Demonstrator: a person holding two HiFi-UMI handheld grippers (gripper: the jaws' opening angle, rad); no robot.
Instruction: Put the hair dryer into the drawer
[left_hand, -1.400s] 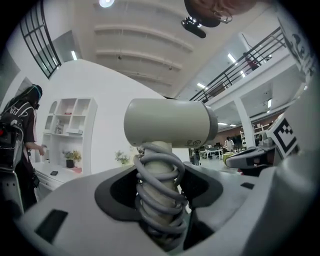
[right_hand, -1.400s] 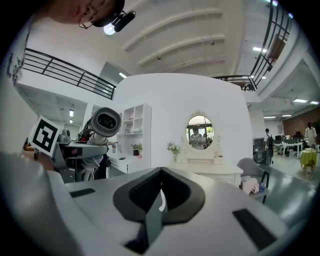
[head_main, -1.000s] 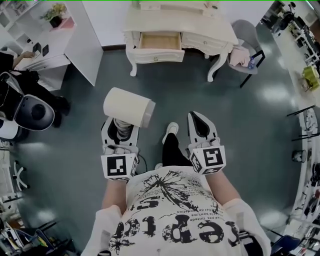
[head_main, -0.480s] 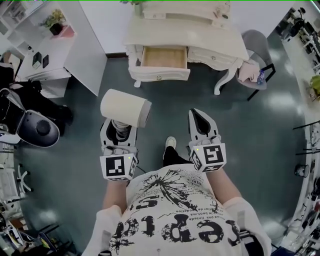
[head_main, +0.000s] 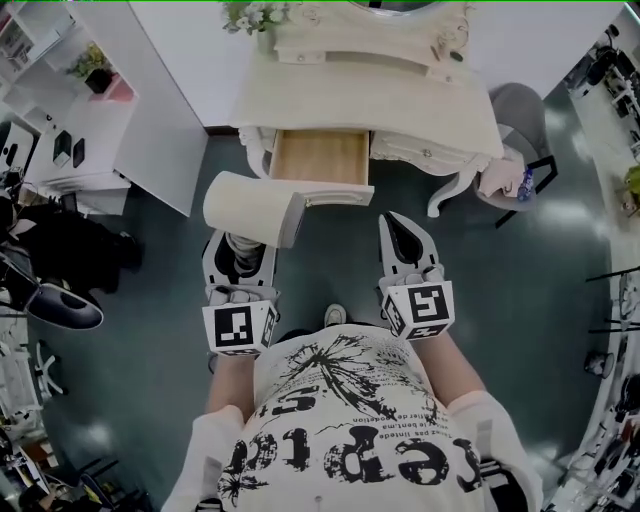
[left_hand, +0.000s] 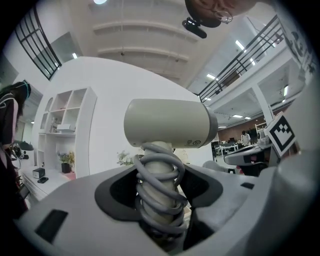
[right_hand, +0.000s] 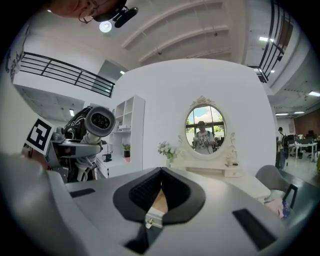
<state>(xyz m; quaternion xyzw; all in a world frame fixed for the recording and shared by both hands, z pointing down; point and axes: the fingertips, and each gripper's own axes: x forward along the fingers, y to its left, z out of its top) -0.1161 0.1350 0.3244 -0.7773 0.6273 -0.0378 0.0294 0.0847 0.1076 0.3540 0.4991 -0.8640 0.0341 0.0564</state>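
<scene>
A cream hair dryer (head_main: 254, 207) lies sideways above my left gripper (head_main: 240, 252), which is shut on its handle. In the left gripper view the grey cord is coiled round that handle (left_hand: 157, 186) between the jaws, and the dryer's barrel (left_hand: 169, 123) points right. The open wooden drawer (head_main: 319, 160) of the white dressing table (head_main: 370, 95) lies just ahead of the dryer, and no contents show in it. My right gripper (head_main: 405, 238) hovers to the right of the drawer, shut on nothing. In the right gripper view the hair dryer (right_hand: 100, 121) shows at the left.
A grey chair (head_main: 517, 108) with a pink cloth stands right of the table. A white shelf unit (head_main: 120, 130) stands to the left, with a dark office chair (head_main: 55, 300) nearer me. Flowers (head_main: 245, 14) and an oval mirror (right_hand: 205, 129) sit on the table top.
The view has moved forward to the dressing table, so the open drawer now lies just ahead of the grippers. The left gripper's hold on the dryer is unchanged.
</scene>
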